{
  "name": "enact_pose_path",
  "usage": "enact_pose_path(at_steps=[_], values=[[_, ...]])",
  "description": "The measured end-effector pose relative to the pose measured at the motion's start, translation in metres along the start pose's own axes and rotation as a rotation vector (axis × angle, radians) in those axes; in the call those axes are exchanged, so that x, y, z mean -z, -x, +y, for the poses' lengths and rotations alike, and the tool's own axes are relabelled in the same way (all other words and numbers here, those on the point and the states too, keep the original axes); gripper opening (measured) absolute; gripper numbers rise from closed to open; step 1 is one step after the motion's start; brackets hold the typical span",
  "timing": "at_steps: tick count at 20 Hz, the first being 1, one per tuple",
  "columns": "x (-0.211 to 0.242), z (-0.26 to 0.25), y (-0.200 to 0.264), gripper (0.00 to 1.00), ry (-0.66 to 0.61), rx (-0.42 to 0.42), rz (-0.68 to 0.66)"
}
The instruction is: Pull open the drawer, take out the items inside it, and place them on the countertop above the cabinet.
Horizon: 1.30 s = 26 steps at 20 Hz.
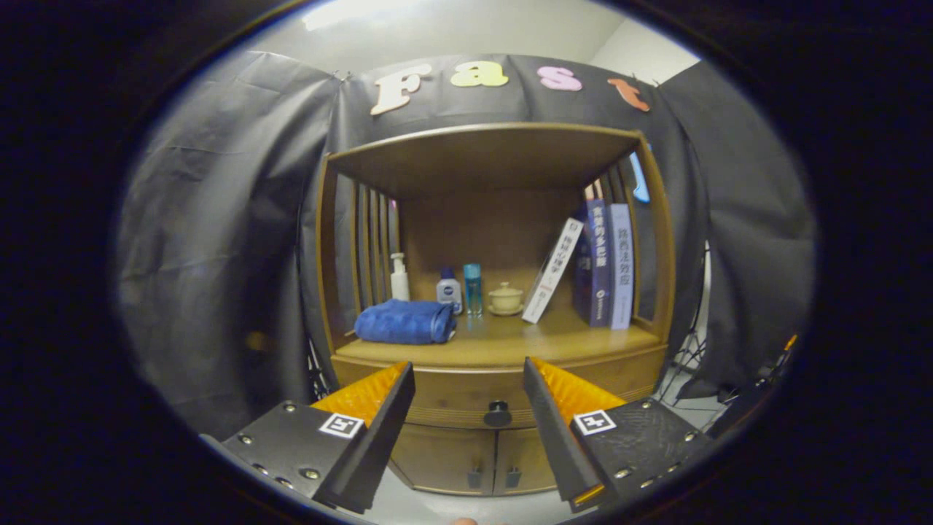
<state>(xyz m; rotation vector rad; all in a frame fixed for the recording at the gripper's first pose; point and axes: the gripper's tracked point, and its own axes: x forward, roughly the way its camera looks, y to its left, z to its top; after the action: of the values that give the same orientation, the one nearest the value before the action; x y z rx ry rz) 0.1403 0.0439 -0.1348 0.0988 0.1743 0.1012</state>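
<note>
A wooden cabinet (660, 292) stands ahead of me, with a shut drawer (452, 397) under its countertop (510, 339). The drawer's dark round knob (498, 413) sits in the gap between my fingers, some way beyond them. My gripper (469, 375) is open and holds nothing; its tips frame the drawer front. What lies inside the drawer is hidden.
On the countertop sit a folded blue towel (404, 321), a white pump bottle (399, 278), a small white bottle (449, 290), a blue bottle (472, 288), a lidded cup (506, 298) and several books (605, 262). Two lower doors (474, 459) are shut. Black cloth hangs on both sides.
</note>
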Motion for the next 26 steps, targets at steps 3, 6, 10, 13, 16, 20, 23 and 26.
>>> enact_pose_path(at_steps=[3, 6, 10, 13, 16, 20, 23, 26], values=[[0.034, -0.014, -0.032, 0.89, -0.056, 0.034, 0.055], [0.065, -0.028, -0.063, 0.89, -0.102, 0.06, 0.113], [0.107, -0.048, -0.094, 0.83, -0.141, 0.1, 0.197], [0.139, -0.054, -0.111, 0.79, -0.139, 0.109, 0.279], [0.145, -0.058, -0.119, 0.8, -0.141, 0.112, 0.277], [0.145, -0.059, -0.121, 0.64, -0.163, 0.109, 0.25], [0.145, -0.052, -0.121, 0.42, -0.179, 0.071, 0.236], [0.147, -0.05, -0.121, 0.41, -0.185, 0.067, 0.252]])
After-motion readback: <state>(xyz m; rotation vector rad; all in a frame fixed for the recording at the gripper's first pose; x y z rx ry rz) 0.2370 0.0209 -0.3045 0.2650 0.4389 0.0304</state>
